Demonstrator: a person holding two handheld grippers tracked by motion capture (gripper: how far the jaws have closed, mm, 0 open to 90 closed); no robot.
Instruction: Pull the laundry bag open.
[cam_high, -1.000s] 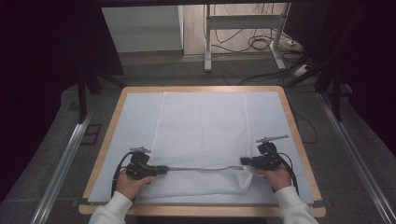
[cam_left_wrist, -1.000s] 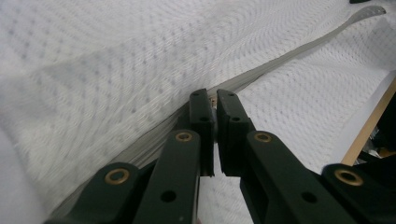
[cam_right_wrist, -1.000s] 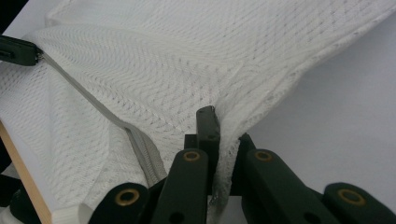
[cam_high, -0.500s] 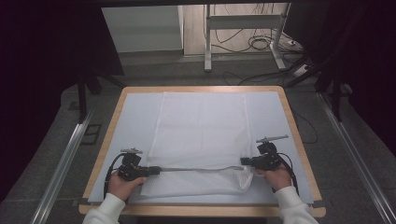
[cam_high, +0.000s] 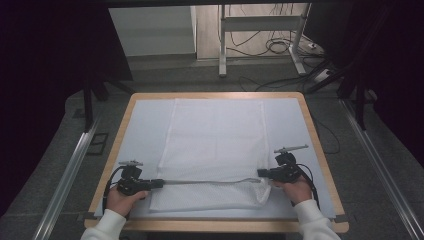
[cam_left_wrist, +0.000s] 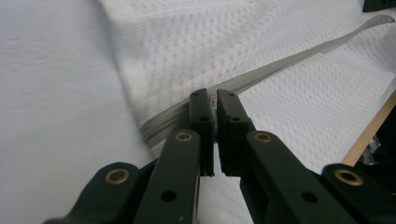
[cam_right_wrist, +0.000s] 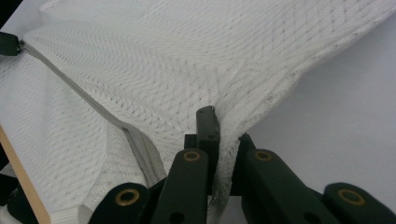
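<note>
High view: a white mesh bag (cam_high: 215, 150) lies flat on the table (cam_high: 310, 125), its zipper (cam_high: 210, 181) running across near the near edge. The left gripper (cam_high: 156, 183) is at the zipper's left end, the right gripper (cam_high: 261, 173) at the bag's right edge beside the zipper's other end.

Left gripper view: the jaws are clenched on the zipper's pull, a small metal piece pinched between the pads (cam_left_wrist: 204, 116). The zipper stretches away from them across the mesh.

Right gripper view: the jaws grip a fold of mesh at the bag's edge (cam_right_wrist: 224, 158), just beside the zipper's end (cam_right_wrist: 144, 149).

Judging from this, the pull sits at the far left end, so the zipper run looks finished or nearly so; whether it stands open or closed I cannot tell. Letting go remains.
</note>
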